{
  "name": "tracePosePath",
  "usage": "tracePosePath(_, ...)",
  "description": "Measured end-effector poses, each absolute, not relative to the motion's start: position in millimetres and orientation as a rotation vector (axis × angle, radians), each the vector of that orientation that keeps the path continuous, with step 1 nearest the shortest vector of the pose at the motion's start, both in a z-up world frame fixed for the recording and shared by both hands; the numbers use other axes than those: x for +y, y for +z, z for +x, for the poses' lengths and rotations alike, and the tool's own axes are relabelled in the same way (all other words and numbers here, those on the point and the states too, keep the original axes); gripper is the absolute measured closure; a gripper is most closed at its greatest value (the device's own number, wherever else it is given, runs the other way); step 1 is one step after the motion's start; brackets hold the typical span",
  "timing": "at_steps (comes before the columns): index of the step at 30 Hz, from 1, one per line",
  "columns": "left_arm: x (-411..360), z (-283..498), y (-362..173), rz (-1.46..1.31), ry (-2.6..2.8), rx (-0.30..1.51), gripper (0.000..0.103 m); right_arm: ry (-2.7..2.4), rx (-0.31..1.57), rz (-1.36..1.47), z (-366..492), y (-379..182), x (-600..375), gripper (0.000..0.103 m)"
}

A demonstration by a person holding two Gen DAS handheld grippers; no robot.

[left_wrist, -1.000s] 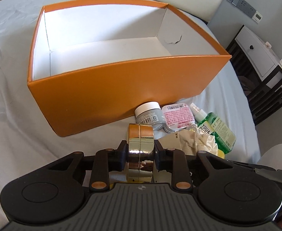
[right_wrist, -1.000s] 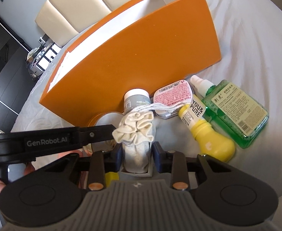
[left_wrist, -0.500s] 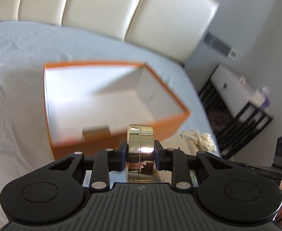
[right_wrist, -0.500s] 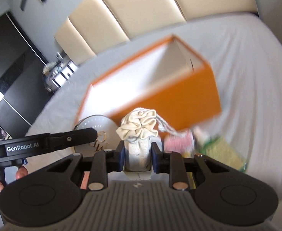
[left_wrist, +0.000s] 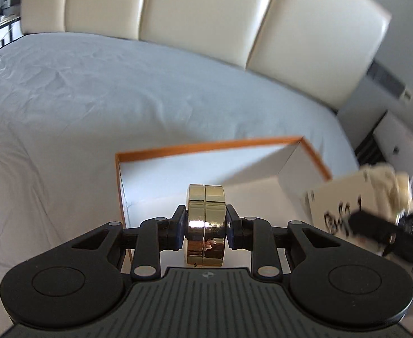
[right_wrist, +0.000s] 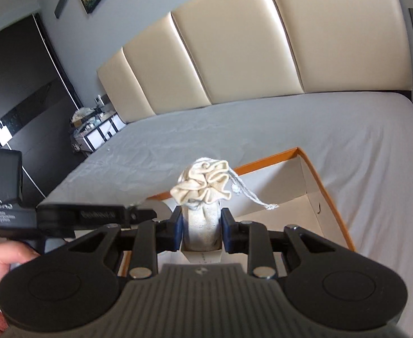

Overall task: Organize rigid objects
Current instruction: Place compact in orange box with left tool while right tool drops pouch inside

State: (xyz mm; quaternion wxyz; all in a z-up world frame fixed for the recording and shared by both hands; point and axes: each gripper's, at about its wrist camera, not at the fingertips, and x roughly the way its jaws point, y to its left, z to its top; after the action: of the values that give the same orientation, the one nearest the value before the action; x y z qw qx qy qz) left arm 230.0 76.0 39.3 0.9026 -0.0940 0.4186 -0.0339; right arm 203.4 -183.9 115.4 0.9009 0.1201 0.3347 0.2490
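Both grippers had risen since the earlier frames, so that the jars and bottles by the box had dropped out of sight and the headboard (right_wrist: 234, 56) filled the top of each view. Clamped between the left gripper (left_wrist: 205, 226) pads, the gold tin (left_wrist: 205, 225) stood on edge, over the open orange box (left_wrist: 206, 148), whose white floor showed at 12 o'clock beyond it. Pressed tight between the right gripper (right_wrist: 201, 226) pads sat the cream drawstring pouch (right_wrist: 202, 217), its gathered mouth upward and its cord trailing toward 3 o'clock. That pouch also hung over the box, with the orange rim running from 9 o'clock round to 4 o'clock. In the right view the left gripper's black body lay at 9 o'clock, just beside the right one, with a hand (right_wrist: 0, 267) on its grip. Beyond the box's far edge the grey bed sheet (left_wrist: 93, 98) stretched bare to the headboard.
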Motion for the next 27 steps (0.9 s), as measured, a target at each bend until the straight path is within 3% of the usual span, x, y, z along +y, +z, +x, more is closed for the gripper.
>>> tracePosePath(13,58,253,-14,0.02,-0.076,1.032,0.072,0.467,0.799,0.17,241,70,-155,0.078)
tracePosePath(18,50,253,-24,0.075,-0.074,1.068,0.072,0.47,0.81,0.138,237,68,-147,0.103)
tracePosePath(27,37,241,-21,0.225,-0.032,1.007,0.065,0.461,0.868,0.039,244,68,-144,0.098)
